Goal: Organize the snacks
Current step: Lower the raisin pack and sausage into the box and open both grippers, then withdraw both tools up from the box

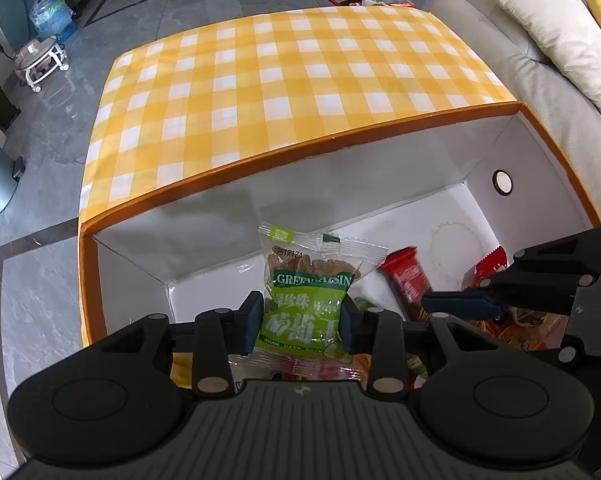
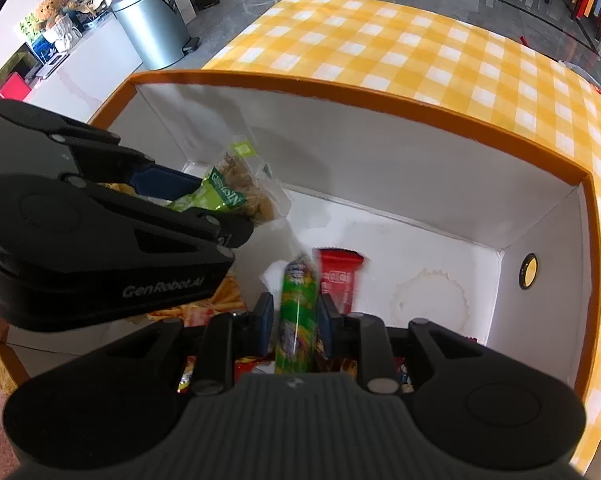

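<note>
My left gripper (image 1: 301, 316) is shut on a green raisin packet (image 1: 306, 300) and holds it over the open orange-rimmed box (image 1: 260, 160). The packet also shows in the right wrist view (image 2: 228, 196), held by the left gripper (image 2: 204, 200). My right gripper (image 2: 294, 320) is shut on a green snack tube (image 2: 296, 312), blurred, inside the same box (image 2: 380, 96). The right gripper enters the left wrist view from the right (image 1: 460, 304). A red packet (image 1: 406, 280) lies on the box floor and also shows in the right wrist view (image 2: 340, 280).
Several more snack packets (image 1: 512, 324) lie in the near part of the box. The box sits on a table with a yellow checked cloth (image 1: 280, 80). A beige sofa (image 1: 540, 60) is to the right. A metal bin (image 2: 152, 20) stands on the floor.
</note>
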Available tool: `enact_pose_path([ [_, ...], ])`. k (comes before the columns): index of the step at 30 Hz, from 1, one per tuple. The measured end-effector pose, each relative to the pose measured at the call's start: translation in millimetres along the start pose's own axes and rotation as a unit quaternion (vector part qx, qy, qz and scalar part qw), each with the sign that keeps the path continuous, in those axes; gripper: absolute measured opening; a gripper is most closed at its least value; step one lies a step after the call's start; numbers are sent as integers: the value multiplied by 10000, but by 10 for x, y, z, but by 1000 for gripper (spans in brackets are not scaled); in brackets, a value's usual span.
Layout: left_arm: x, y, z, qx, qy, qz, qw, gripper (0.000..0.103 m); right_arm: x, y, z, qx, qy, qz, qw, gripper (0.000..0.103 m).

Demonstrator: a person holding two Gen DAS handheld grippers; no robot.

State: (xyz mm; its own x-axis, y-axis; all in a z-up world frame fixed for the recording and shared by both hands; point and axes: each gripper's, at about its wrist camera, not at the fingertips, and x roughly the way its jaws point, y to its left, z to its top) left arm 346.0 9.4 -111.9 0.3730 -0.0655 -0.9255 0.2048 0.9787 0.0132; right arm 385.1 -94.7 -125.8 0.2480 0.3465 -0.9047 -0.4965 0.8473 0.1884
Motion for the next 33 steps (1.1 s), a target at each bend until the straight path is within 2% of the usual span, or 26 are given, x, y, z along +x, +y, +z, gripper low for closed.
enact_pose_path([
  [3, -17, 7, -9, -36, -4, 24, 10000, 45, -49, 18, 0, -64, -29, -42, 10000, 25],
  [9, -173, -7, -20, -101, -219, -9, 9997, 61, -164, 67, -13, -107, -97, -128, 9998, 48],
  [14, -474, -47, -129, -129, -618, -17, 9980, 61, -351, 95, -83, -79, -273, -258, 9993, 70],
  [25, -1057, -183, -459, -299, -1310, 144, 9908, 63, -888, 127, -379, 228, -952, -476, 9941, 75],
  [33, -1375, -271, -712, -258, -1650, 223, 9857, 64, -1395, 264, -785, 312, -1580, -807, 9836, 76],
])
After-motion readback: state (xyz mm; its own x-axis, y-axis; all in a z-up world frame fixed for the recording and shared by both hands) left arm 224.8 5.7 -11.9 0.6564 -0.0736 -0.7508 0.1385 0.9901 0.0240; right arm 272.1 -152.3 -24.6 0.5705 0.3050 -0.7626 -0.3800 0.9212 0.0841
